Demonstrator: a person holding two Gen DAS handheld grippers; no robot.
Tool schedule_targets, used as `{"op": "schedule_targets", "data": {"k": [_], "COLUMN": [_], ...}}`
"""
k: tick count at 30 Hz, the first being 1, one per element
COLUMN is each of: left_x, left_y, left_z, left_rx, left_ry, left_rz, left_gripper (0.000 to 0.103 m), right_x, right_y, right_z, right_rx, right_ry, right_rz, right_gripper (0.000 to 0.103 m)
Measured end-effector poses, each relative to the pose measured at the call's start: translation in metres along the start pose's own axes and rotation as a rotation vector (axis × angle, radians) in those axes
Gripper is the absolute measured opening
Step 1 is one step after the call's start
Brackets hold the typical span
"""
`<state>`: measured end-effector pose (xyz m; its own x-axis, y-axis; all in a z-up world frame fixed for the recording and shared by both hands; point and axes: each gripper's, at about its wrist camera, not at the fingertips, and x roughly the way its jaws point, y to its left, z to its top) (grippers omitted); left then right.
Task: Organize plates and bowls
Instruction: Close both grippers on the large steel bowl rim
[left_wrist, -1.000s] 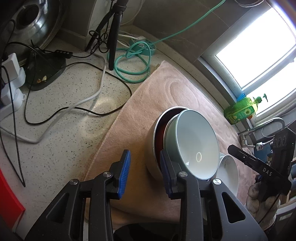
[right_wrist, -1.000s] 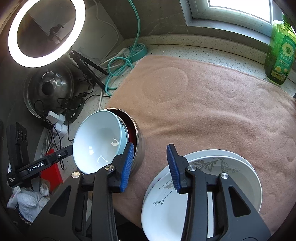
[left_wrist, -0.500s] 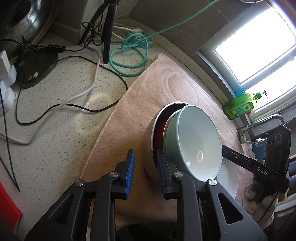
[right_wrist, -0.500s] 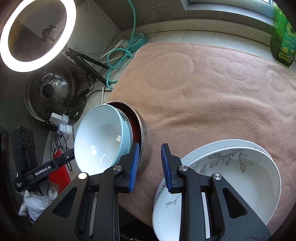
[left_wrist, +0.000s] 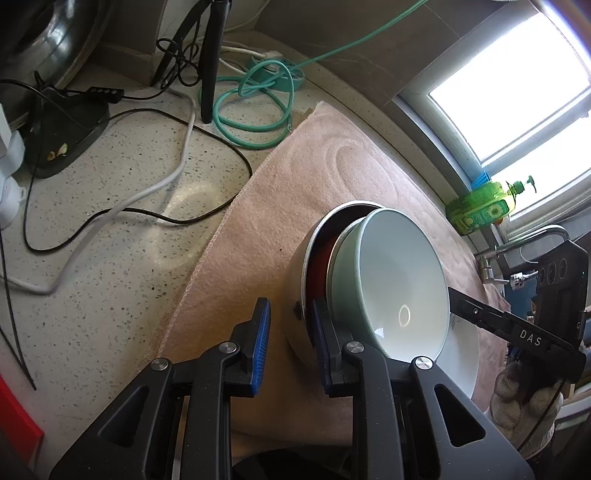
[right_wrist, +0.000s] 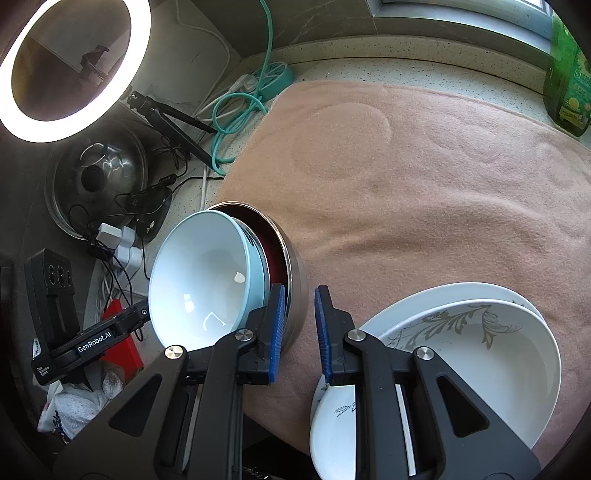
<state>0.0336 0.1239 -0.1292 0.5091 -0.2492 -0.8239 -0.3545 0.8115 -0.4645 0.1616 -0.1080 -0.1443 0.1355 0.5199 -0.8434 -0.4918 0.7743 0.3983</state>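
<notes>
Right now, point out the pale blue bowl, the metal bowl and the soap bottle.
pale blue bowl (right_wrist: 199, 280): right wrist view, inner wall.
metal bowl (right_wrist: 297, 284): right wrist view, outer side wall.
soap bottle (left_wrist: 480, 210): left wrist view, label.

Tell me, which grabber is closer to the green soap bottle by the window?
Probably the right. The right gripper sits at the steel bowl's window-facing side; the left gripper is at its opposite side. The soap bottle stands far across the towel from both.
</notes>
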Motion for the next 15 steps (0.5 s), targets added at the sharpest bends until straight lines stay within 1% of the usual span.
{"op": "schedule_targets", "data": {"k": [2, 6, 10, 13, 15], "left_x": [0.001, 0.003, 0.003, 0.003, 0.004], "left_y": [-0.001, 0.0, -0.001, -0.004, -0.009], "left_z": [0.0, 0.0, 0.001, 0.001, 0.002], "left_rx": [0.002, 0.003, 0.009, 0.027, 0.056], "left_ry": [0.002, 0.005, 0.005, 0.002, -0.001], "left_rz": [-0.002, -0.002, -0.003, 0.002, 0.02], "left_gripper": [0.021, 0.021, 0.02, 0.017, 0.015], "right_x": [0.003, 0.01, 0.018, 0.019, 0.019], "right_y": [0.0, 0.004, 0.0, -0.001, -0.001], "right_z": [0.001, 0.001, 0.0, 0.001, 0.001], "right_rx": [0.005, -0.013, 0.013, 0.015, 0.019], "right_ry": [0.012, 0.024, 0.047, 0.045, 0.046], "right_rz": [0.009, -0.009, 0.013, 0.016, 0.022], "right_gripper": [0.017, 0.016, 0.012, 0.012, 0.012]}}
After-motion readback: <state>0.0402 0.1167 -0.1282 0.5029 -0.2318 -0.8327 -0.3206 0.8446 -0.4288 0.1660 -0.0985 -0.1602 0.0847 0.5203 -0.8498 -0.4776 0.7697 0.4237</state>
